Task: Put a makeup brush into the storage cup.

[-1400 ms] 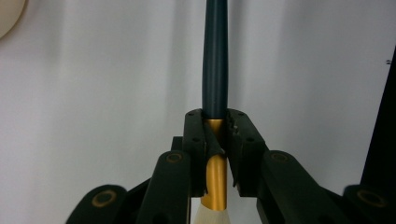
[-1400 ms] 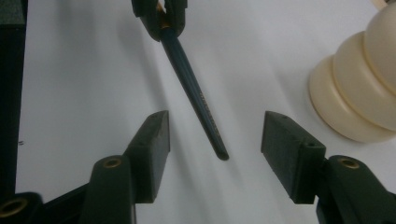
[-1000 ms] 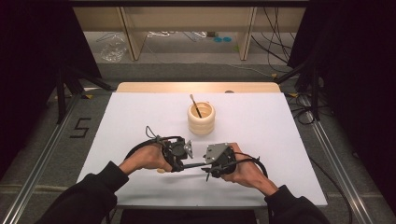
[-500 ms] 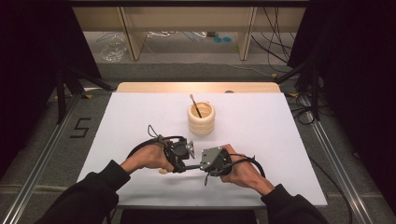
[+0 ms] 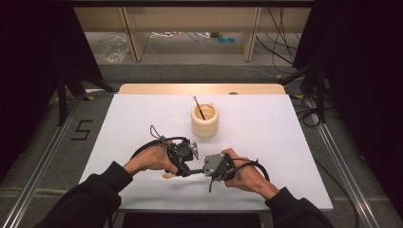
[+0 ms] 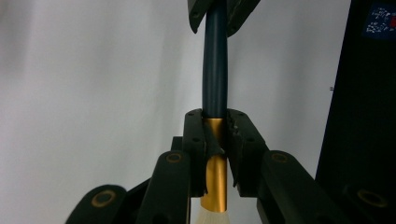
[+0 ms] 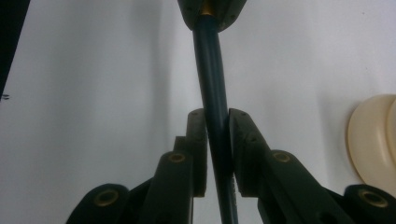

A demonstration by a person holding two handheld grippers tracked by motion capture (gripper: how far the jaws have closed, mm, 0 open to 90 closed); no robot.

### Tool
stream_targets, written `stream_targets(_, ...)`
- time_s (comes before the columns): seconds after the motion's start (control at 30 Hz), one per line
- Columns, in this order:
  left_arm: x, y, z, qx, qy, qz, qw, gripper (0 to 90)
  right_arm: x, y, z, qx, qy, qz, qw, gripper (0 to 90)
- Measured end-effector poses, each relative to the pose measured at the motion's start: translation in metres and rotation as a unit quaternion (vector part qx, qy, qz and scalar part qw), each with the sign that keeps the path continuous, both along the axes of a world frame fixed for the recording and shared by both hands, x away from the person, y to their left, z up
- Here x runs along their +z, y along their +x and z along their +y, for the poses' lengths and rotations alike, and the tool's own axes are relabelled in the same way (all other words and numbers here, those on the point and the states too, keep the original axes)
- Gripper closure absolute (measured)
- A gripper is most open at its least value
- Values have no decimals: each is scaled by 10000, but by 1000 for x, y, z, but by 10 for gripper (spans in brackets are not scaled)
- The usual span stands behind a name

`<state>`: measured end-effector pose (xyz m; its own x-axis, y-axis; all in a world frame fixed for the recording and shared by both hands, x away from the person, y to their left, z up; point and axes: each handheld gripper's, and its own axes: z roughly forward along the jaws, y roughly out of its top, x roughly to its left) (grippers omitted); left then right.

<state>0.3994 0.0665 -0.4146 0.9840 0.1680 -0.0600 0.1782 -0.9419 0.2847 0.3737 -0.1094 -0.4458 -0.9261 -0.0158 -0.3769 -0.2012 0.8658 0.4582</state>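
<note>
Left gripper (image 6: 215,154) jaws clamp the gold ferrule of a dark-blue-handled brush (image 6: 215,70). Right gripper (image 7: 217,149) jaws, just closing, now clamp its handle. Brush is held level, low over the white surface (image 5: 285,142), near the cream ribbed cup (image 5: 205,121).

Just been closing, the right gripper (image 7: 217,119), with the brush (image 7: 211,70) between its jaws. Now pinched in tight. Presses both black pads (image 7: 198,154) on the dark blue handle, 1 on each side, with no gap left. In the high view, sits a tiny bit more to the left than 1 second ago, closer to the left gripper (image 5: 184,168). Same small slide for the grey plate (image 5: 214,164) on top.
</note>
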Motion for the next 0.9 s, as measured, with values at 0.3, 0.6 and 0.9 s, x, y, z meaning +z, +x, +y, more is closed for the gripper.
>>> stream_targets(0.3,1,4,1,107,-162,194,9996,785,0,-1,1,143,38,-151,9998,795)
stream_targets(0.6,-2,4,-2,344,-328,349,9983,785,-1,-4,3,239,56,-242,9994,793)
stream_targets(0.9,-2,6,-4,363,-358,395,9979,785,-2,-5,5,300,29,-307,9991,795)
